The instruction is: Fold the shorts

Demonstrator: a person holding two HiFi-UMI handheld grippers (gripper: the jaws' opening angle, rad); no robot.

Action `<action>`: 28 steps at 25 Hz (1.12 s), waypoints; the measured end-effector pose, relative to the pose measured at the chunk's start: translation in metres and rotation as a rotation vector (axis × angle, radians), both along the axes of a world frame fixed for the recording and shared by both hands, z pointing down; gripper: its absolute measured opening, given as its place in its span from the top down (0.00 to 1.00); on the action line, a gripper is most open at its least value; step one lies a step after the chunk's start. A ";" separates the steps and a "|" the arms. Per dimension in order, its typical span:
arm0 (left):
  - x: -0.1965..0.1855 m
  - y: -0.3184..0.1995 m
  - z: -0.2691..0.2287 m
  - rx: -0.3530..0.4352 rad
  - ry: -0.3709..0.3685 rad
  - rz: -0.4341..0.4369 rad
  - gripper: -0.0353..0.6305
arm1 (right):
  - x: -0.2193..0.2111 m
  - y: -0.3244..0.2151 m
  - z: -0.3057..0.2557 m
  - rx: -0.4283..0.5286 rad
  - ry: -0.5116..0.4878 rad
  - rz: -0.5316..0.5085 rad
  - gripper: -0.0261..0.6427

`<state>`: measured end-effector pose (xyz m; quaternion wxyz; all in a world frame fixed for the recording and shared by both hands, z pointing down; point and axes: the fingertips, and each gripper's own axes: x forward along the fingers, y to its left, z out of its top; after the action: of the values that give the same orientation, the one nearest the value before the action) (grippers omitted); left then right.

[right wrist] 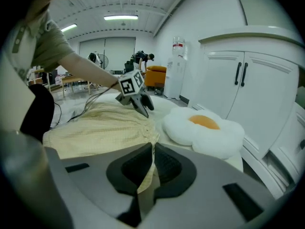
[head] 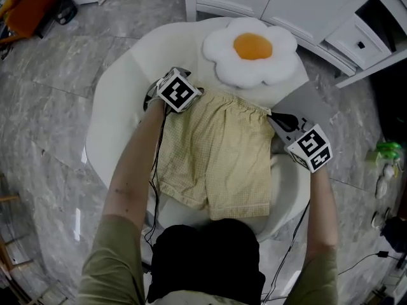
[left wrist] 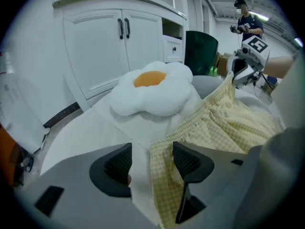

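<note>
Pale yellow checked shorts (head: pixel 216 157) lie flat on a white round seat (head: pixel 121 107), waistband at the far side. My left gripper (head: pixel 194 95) hovers at the waistband's left corner. In the left gripper view its jaws (left wrist: pixel 151 163) stand open, with the corner of the shorts (left wrist: pixel 162 175) between them and the pads apart from the cloth. My right gripper (head: pixel 275 117) is shut on the waistband's right corner. In the right gripper view a fold of yellow cloth (right wrist: pixel 147 168) is pinched between its pads, and the shorts (right wrist: pixel 95 132) stretch away towards the left gripper (right wrist: pixel 143 106).
A white fried-egg cushion (head: pixel 251 49) rests on the seat just behind the waistband. White cabinets (head: pixel 286 5) stand behind the seat. Cables (head: pixel 152 189) hang from both grippers across the seat's near side. The floor around is grey marble.
</note>
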<state>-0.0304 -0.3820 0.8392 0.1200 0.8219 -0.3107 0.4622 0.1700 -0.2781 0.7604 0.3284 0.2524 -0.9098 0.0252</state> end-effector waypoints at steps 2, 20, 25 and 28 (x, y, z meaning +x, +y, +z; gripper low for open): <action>0.010 0.000 0.007 -0.049 -0.004 0.083 0.53 | 0.000 0.008 -0.009 0.007 -0.015 -0.036 0.91; 0.033 0.022 0.006 -0.106 0.072 0.220 0.87 | -0.001 0.005 -0.027 0.015 0.024 -0.031 0.91; 0.011 0.018 -0.024 0.058 0.072 0.126 0.88 | 0.006 -0.010 -0.037 0.038 0.020 0.095 0.91; 0.002 0.014 -0.066 0.138 0.125 0.063 0.88 | 0.005 -0.015 -0.051 0.042 -0.009 0.150 0.91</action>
<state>-0.0285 -0.3683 0.7729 0.0678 0.8648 -0.3074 0.3911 0.1750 -0.2936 0.7091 0.3160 0.3266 -0.8902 0.0316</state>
